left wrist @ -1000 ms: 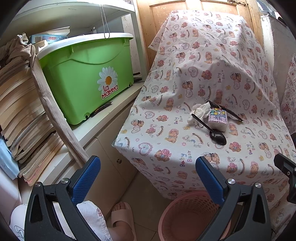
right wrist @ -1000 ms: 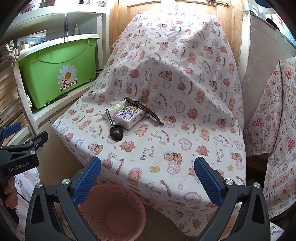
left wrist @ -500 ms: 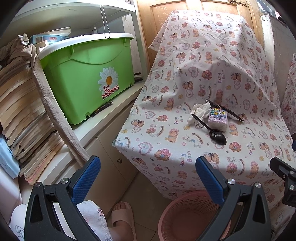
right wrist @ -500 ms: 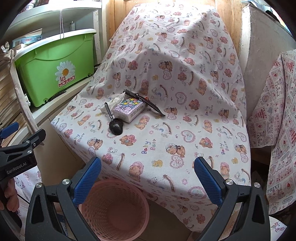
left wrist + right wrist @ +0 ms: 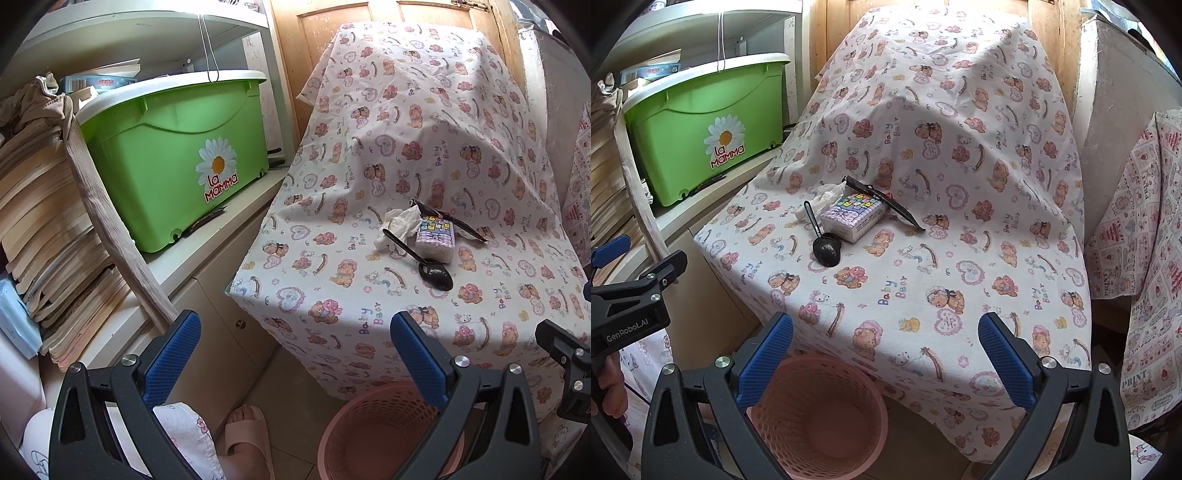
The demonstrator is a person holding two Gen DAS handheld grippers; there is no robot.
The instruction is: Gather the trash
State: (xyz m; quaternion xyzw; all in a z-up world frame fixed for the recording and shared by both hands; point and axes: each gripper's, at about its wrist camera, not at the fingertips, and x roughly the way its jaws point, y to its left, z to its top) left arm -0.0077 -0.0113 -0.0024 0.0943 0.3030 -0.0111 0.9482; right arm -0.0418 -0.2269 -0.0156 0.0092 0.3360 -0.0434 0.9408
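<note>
Crumpled tissue (image 5: 827, 195) on bear-print cloth (image 5: 960, 258) — pink basket (image 5: 820, 417) below.

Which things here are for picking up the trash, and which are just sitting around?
For the job:
- crumpled tissue
- black spoon
- black wrapper
- pink basket

Just lying about:
- tissue pack, maybe
- green box
- stacked books

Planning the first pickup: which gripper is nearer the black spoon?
Right, though only slightly. The right gripper hangs open just before the table edge, facing the black spoon. The left gripper, also open, sits farther left, off the table's corner.
</note>
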